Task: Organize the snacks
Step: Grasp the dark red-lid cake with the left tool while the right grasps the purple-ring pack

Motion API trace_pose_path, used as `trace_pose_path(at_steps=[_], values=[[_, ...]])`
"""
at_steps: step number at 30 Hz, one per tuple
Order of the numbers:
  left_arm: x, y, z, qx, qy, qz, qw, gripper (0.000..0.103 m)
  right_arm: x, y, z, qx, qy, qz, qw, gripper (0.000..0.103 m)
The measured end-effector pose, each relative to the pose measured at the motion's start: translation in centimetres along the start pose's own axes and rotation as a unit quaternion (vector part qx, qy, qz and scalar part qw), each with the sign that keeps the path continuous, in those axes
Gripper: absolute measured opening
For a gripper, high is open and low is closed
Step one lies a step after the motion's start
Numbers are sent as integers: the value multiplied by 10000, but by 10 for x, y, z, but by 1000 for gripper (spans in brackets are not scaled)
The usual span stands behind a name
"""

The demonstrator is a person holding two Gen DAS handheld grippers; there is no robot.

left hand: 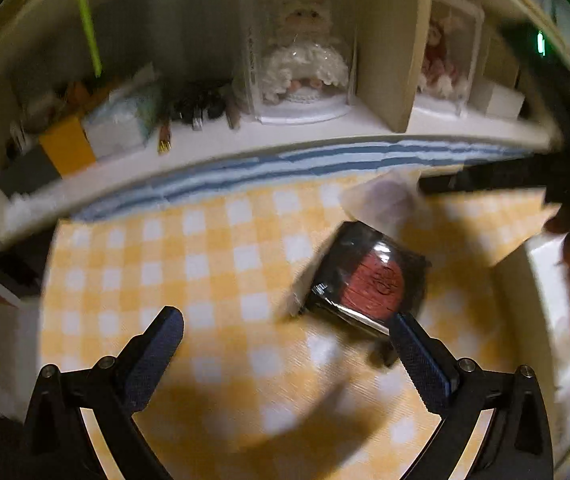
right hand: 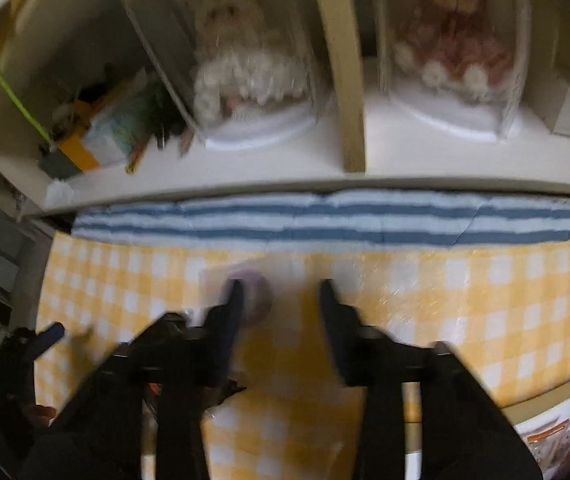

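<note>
Right gripper (right hand: 281, 300) jaws stand apart, straddling a clear snack packet (right hand: 245, 296); centre them before clamping. Left gripper (left hand: 285, 332) jaws wide apart, empty, near the dark packet (left hand: 369, 276).

Black gripper (left hand: 287, 330) (textured blue pads)

Cream shelf behind a checked counter in dim light

The counter (right hand: 485, 320) wears a yellow-and-white checked cloth, with a blue striped towel (right hand: 325, 220) along its back edge; above it, a cream shelf (right hand: 365, 178) with an upright divider (right hand: 345, 80) holds two dolls in clear cases.
</note>
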State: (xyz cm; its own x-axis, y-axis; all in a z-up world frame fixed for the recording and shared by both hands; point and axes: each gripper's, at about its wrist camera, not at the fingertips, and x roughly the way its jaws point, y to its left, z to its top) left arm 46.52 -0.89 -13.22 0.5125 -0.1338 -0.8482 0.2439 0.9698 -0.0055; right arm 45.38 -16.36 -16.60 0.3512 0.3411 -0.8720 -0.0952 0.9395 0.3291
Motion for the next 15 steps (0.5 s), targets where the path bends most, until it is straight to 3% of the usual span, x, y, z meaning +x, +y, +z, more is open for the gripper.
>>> trace_pose_path(at_steps=[2, 8, 11, 15], values=[[-3, 13, -5, -394, 109, -485, 9980, 103, 8, 3, -7, -94, 235, 99, 9996, 9], [-2, 48, -11, -1302, 285, -1455, 9803, 99, 13, 18, -32, -437, 529, 497, 9964, 6], [-3, 64, -13, -1587, 281, -1633, 9733, 89, 18, 31, -41, -529, 682, 723, 9936, 5], [-2, 74, -14, -1547, 251, -1517, 9759, 88, 20, 53, -50, -616, 803, 1139, 9883, 5]])
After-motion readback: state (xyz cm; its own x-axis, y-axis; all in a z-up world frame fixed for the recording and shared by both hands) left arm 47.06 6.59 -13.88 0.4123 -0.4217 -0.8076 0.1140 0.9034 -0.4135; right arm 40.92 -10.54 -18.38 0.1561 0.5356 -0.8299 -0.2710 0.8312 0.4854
